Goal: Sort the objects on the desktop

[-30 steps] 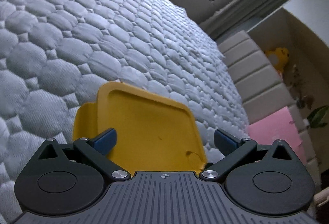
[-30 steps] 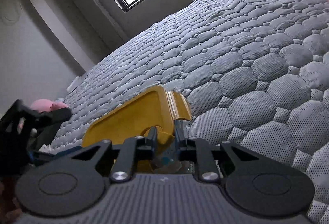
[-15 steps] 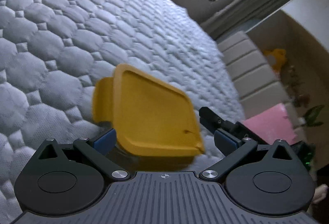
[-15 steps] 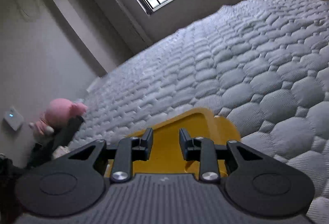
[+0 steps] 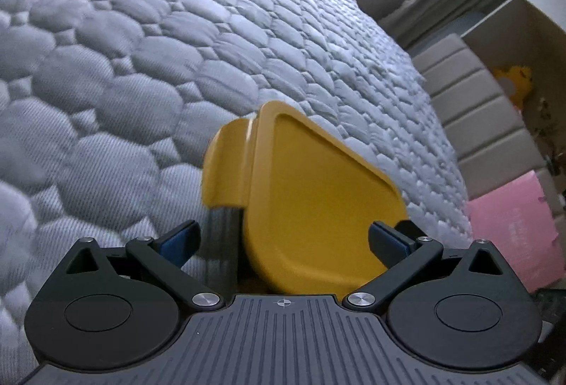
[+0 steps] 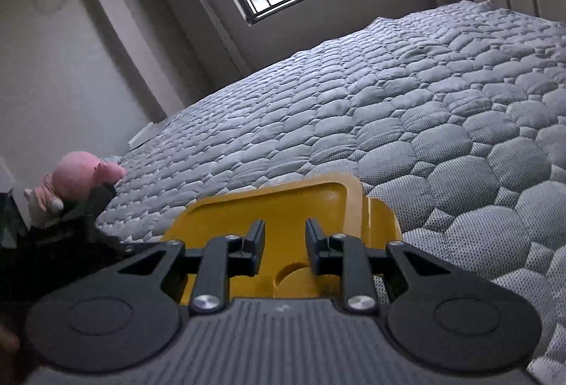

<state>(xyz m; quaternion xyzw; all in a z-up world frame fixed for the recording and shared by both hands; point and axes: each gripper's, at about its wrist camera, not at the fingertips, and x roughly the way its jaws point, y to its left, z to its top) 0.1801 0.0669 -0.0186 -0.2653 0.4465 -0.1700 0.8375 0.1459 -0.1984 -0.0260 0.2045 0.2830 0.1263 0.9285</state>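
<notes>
You keep your left gripper (image 5: 281, 240) wide apart around the yellow lid (image 5: 318, 204), probably to steady the box, while your right gripper (image 6: 284, 240) stays narrowly apart above it, holding nothing.

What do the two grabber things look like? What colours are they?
Both look alike. The left hand-held gripper has a grey ribbed body, black linkage bars, two round black discs, silver screws and blue pads on its fingertips. A small crosshair mark sits on the body. The right hand-held gripper is the same grey and black; its fingertips look black here. No cables or sleeves show.
</notes>
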